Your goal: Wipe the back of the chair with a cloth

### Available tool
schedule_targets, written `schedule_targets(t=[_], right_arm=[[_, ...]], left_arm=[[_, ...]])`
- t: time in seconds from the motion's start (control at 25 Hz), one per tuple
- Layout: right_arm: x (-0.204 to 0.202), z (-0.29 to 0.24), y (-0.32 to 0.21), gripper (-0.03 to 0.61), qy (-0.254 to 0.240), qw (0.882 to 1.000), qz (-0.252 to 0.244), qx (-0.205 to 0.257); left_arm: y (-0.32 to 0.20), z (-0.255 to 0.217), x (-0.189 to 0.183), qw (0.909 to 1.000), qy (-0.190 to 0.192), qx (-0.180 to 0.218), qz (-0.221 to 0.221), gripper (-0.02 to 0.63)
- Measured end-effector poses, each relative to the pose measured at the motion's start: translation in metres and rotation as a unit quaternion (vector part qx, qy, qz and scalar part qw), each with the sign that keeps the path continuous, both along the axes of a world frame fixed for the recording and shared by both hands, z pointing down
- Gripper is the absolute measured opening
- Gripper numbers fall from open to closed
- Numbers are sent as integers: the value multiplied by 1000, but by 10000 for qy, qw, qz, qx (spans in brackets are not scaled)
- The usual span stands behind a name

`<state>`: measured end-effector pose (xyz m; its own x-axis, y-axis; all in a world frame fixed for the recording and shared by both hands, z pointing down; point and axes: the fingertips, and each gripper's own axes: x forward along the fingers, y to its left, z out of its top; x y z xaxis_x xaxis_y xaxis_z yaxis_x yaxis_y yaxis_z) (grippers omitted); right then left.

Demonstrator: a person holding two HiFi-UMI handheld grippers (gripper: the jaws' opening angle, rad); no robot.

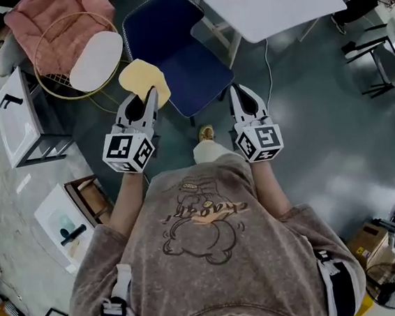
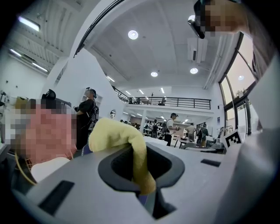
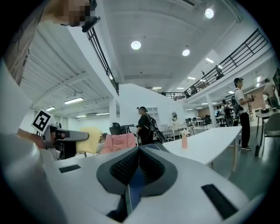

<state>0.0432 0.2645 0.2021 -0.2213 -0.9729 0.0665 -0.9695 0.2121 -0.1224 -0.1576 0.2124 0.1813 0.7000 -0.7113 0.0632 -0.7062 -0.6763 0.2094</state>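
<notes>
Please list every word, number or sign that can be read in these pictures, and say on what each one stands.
No word or number is readable.
Shirt: script lettering in the print, too blurred to read.
Cube on the left gripper: black-and-white marker squares, no letters.
Cube on the right gripper: the same, no letters.

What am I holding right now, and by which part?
Left gripper pinches a soft yellow cloth by its near edge, the rest flopping forward past the fingers. Right gripper is shut and holds nothing.
</notes>
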Motion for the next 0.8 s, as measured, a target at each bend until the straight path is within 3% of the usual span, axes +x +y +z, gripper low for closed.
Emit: schedule_targets(t=[0.44, 0.8], right_arm=[[56, -13, -125, 28, -12, 9967, -812, -68], [42, -4, -178, 28, -56, 9939, -1074, -241]], left_arm=[[-92, -28, 46, 9969, -9, 69, -779, 54], [-130, -28, 20, 9921, -221, -30, -1233, 54]])
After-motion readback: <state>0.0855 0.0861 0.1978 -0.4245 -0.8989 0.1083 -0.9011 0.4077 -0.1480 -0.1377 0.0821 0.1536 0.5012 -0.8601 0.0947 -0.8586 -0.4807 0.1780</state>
